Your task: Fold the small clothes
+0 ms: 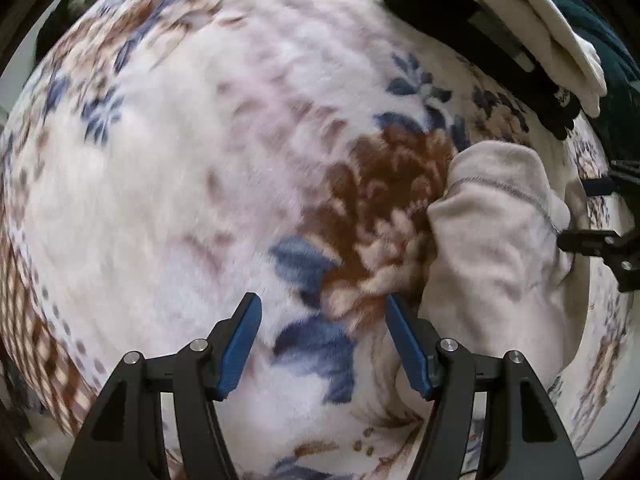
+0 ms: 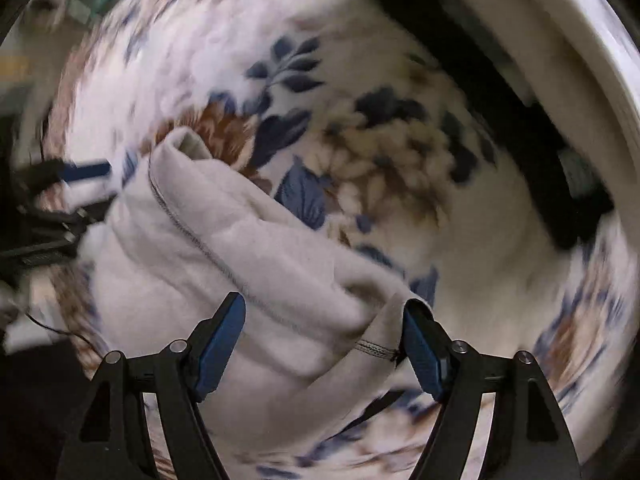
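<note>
Nearest the lens in the left wrist view, the left gripper point(image 1: 323, 312) stands with its blue-padded fingers point(image 1: 240, 344) spread wide, holding nothing. Between them lies only the blanket point(image 1: 168, 184), a fleecy white spread with blue leaves and brown flowers that fills most of the frame. The garment point(image 1: 492, 240), a pale beige piece with a grey stitched seam, lies bunched at the right of this frame, just beside the right-hand finger but not between the two. At the far right edge, black parts of the other gripper reach to the garment's edge.

In the right wrist view, the right gripper point(image 2: 324, 316) is also spread apart. The garment point(image 2: 224, 248) fills the lower centre and left, running from the upper left down into the gap between the fingers. Its hemmed corner lies against the right-hand finger point(image 2: 420, 344), yet nothing is pinched. This view is blurred at its edges.

No container shows in either view. In the upper right of the left view, a stack of cream cloth point(image 1: 552, 28) rests over a dark item point(image 1: 460, 16); what that is cannot be told.
</note>
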`<state>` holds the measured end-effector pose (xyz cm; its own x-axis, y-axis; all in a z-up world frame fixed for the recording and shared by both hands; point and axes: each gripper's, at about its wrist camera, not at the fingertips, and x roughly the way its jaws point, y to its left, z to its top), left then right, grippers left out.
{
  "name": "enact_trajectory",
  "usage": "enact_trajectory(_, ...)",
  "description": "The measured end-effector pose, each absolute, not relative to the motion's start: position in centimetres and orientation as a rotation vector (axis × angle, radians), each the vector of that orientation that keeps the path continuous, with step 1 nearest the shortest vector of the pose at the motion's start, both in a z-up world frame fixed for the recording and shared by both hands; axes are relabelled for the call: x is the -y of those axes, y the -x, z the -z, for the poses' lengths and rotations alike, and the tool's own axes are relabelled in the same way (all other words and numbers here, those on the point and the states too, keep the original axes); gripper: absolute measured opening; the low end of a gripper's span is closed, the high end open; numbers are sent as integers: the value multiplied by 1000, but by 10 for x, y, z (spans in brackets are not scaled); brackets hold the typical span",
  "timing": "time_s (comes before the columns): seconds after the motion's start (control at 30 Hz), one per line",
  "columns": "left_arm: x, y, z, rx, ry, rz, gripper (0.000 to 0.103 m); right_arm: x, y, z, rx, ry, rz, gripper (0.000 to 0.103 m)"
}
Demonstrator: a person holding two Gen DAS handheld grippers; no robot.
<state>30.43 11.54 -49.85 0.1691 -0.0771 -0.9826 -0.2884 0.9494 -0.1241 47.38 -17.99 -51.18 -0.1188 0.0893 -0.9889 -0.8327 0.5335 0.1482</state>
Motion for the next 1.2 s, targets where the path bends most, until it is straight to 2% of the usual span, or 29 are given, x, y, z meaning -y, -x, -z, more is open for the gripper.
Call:
enact_trajectory(0.2,-134,-291,510,-1410,389,-189,62,198,-467,502,-1651,838,-763,78)
enact_trajectory(0.33,-141,-288,528,-1431,382,-192,63,233,-473,487,-1629,756,-703,78)
enact_trajectory(0.47,-140,-294,542,-1439,381,-183,76,214,-485,482,-1547,671,-779,78)
enact_trajectory(0.63,-142,-297,552,-1440,428,-162,101,163,-500,523,-1574,741,-965,78)
enact_trajectory(0.7,-141,-300,554,-1446,448,-160,103,147,-504,538,-1633,752,-1053,60)
enact_trajectory(0.73,-141,-298,558,-1449,461,-163,103,144,-506,543,-1664,734,-1076,32)
enact_trajectory(0.77,-140,-299,558,-1450,470,-168,103,144,-510,548,-1722,685,-1098,18)
enact_trajectory(0.87,-140,-300,562,-1433,467,-180,103,149,-517,553,-1856,570,-1133,14)
enact_trajectory(0.97,-141,-302,559,-1454,464,-156,103,162,-527,549,-2039,300,-1227,13)
enact_trajectory(1.07,-145,-304,553,-1451,496,-141,103,172,-547,547,-1941,381,-1062,15)
enact_trajectory(1.13,-150,-301,547,-1428,539,-140,103,173,-553,528,-1804,472,-1061,19)
enact_trajectory(1.2,-152,-297,545,-1429,546,-144,103,175,-558,517,-1779,473,-1093,19)
